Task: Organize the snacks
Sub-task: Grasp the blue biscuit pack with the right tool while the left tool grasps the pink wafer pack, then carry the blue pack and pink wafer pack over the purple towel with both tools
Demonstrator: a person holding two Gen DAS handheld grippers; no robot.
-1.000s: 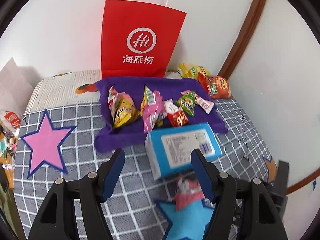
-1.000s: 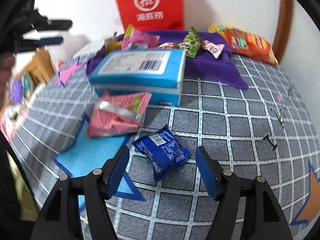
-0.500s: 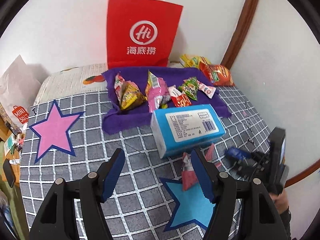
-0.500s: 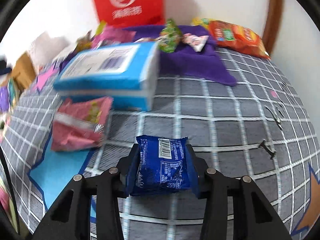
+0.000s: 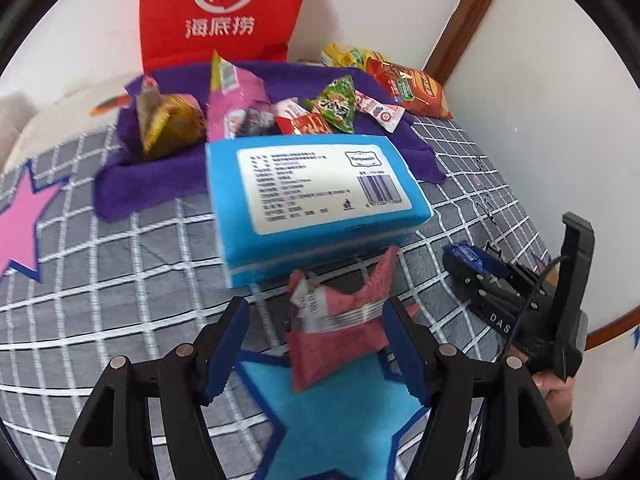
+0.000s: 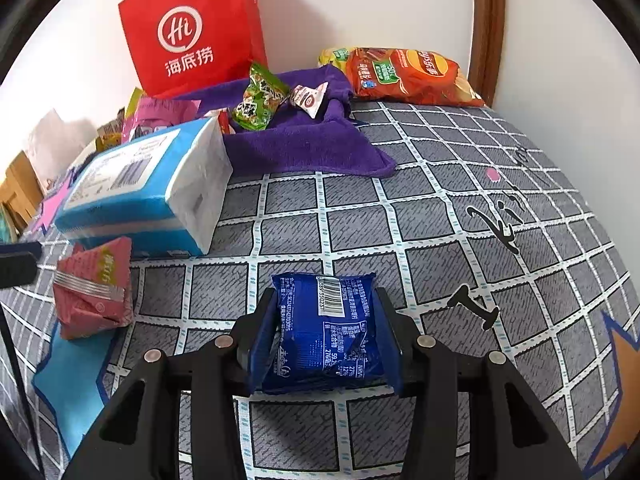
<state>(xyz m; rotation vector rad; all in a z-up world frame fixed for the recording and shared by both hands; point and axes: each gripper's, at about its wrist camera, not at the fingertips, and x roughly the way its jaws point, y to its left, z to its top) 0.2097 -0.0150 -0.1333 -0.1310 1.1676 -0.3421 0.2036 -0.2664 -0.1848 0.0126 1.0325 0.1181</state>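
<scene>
My right gripper (image 6: 326, 340) is shut on a blue snack packet (image 6: 326, 328) and holds it above the grey checked cloth; it also shows at the right of the left wrist view (image 5: 470, 258). My left gripper (image 5: 316, 344) is open, its fingers on either side of a pink snack packet (image 5: 336, 328) that lies on a blue star patch (image 5: 336, 412). The pink packet also shows in the right wrist view (image 6: 94, 288). A purple towel (image 6: 296, 144) at the back holds several small snacks.
A blue tissue pack (image 5: 316, 196) lies between the pink packet and the towel. A red paper bag (image 5: 224, 12) stands against the wall. An orange chip bag (image 6: 408, 76) lies in the back right corner. A pink star patch (image 5: 20, 220) is at the left.
My right gripper closed on the blue packet and lifted it. My left gripper moved forward and down until its fingers flank the pink packet.
</scene>
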